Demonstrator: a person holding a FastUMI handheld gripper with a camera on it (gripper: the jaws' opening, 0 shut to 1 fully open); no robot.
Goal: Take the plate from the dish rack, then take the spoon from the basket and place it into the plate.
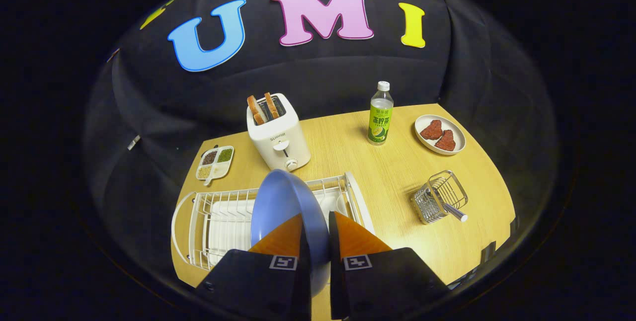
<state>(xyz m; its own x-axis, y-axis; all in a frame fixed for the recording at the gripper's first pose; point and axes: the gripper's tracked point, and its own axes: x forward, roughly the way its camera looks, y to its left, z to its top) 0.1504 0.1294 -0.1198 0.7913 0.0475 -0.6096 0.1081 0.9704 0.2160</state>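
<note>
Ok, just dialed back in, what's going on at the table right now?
The hand-held gripper is shut on the blue plate, pinching its rim between both fingers and holding it tilted above the white dish rack. The spoon is in the wire basket off to the right on the table, handle poking out, not yet touched. So the plate is in hand but not set down anywhere.

Bright overhead light falls on the wooden table (397, 182); the black cloth wall (149, 112) behind stays dim. The wire basket (439, 197) and bottle (380, 114) cast short, soft shadows. Straight edges bow heavily toward the frame's rim. Focus is sharp throughout, with little glare.
</note>
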